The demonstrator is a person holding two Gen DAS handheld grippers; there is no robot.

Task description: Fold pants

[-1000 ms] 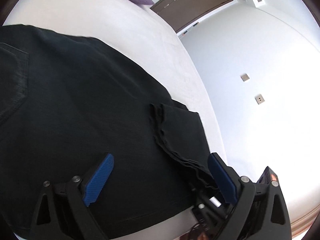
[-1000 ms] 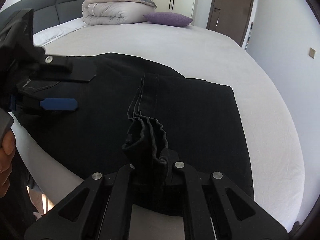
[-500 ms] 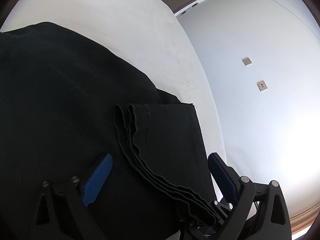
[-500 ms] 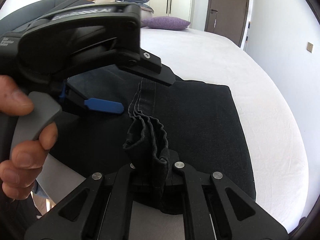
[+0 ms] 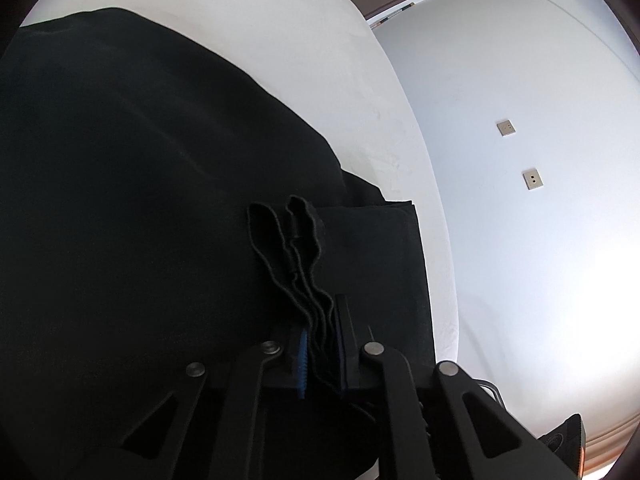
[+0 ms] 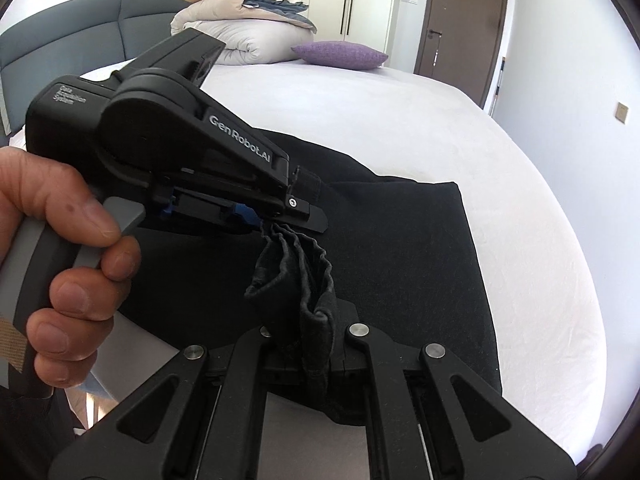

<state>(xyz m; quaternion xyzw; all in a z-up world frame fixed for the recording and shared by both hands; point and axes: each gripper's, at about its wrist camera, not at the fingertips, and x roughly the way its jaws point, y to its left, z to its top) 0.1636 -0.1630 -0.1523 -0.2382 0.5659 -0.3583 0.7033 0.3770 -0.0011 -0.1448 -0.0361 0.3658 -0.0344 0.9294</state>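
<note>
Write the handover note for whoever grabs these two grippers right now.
Left gripper: jaws just closed, now shut on the stacked hem edge of the black pants.
Right gripper: shut on the same bunched hem, nearer the bed's edge.
Pants lie on the white bed, legs already doubled over.
Left: probably carry the pinched end across for the next fold, then smooth.

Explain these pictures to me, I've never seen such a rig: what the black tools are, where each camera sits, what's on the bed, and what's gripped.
No robot here: a person's hand squeezes a handheld clamp tool. There are two, each carrying a camera looking along its jaws. One picture is from the left gripper, the other from the right gripper, which also sees the left tool. Black pants lie folded on a white bed. Both tools pinch the bunched hem edge; the left jaws have just closed on it.
</note>
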